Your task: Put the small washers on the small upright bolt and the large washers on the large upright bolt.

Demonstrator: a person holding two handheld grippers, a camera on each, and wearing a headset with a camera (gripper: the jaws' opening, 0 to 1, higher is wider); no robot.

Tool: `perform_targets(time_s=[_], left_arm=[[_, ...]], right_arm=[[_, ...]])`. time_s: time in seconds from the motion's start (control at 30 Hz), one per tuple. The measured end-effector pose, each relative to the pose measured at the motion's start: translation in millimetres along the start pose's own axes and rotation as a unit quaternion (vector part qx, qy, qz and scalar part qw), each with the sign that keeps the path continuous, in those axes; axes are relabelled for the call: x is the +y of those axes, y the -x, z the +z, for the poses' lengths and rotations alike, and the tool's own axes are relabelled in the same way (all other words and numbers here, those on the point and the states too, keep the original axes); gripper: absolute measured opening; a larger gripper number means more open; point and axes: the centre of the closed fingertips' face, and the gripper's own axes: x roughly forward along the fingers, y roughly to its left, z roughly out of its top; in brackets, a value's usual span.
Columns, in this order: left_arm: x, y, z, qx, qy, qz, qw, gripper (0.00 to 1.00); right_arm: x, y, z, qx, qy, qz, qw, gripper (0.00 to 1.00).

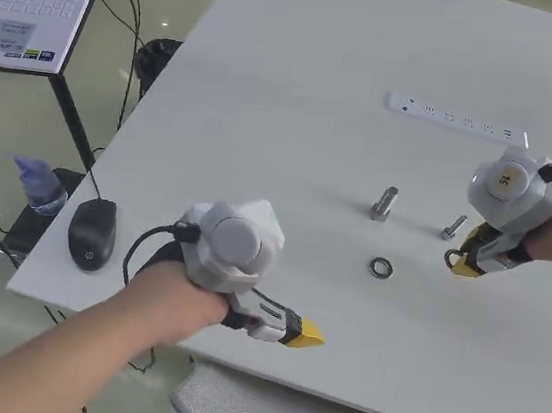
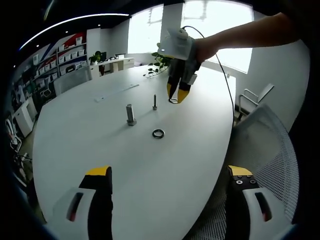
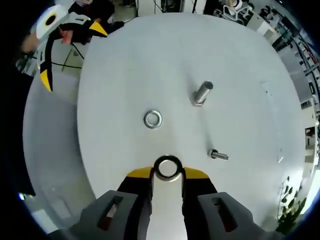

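My left tongs hang open nearest me, holding nothing. Past them a loose steel ring washer lies flat on the white counter. My right tongs are clamped on a second steel washer (hole facing the counter), just beside the small upright bolt. I judge threading is the step in hand. Next I must centre the hole over that vertical shank. The large upright bolt stands near it, its long axis vertical too.
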Motion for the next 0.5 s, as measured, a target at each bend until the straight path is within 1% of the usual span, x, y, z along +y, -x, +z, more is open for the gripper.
perform_targets(time_s=[0.07, 0.13, 0.17, 0.23, 0.3, 0.37, 0.5], left_arm=[[1.0, -1.1, 1.7, -0.008, 0.002, 0.001, 1.0, 0.97], [1.7, -4.0, 0.8, -0.009, 0.002, 0.001, 1.0, 0.99], [1.3, -6.3, -0.2, -0.005, 0.001, -0.001, 1.0, 0.99], [0.3, -7.6, 0.8, -0.005, -0.004, -0.003, 1.0, 0.99], [-1.5, -8.6, 4.3, -0.009, -0.008, -0.01, 0.9999, 0.99], [-1.3, -9.5, 6.0, -0.013, -0.003, -0.013, 0.9998, 1.0], [2.3, -13.2, 4.1, -0.01, -0.006, -0.014, 0.9998, 1.0]], right_arm=[[-4.7, 2.6, 4.5, 0.0, -0.003, -0.003, 1.0, 0.21], [-8.8, 4.3, 8.6, 0.001, -0.004, -0.005, 1.0, 0.21], [-12.6, 5.7, 11.4, 0.002, -0.003, -0.008, 1.0, 0.21], [-16.5, 7.8, 14.6, 0.002, -0.004, -0.012, 0.9999, 0.21], [-23.0, 13.2, 25.4, -0.006, -0.009, -0.017, 0.9998, 0.21], [-25.1, 14.3, 31.1, -0.007, -0.009, -0.019, 0.9998, 0.21], [-31.6, 13.2, 40.5, -0.009, -0.011, -0.02, 0.9997, 0.21]])
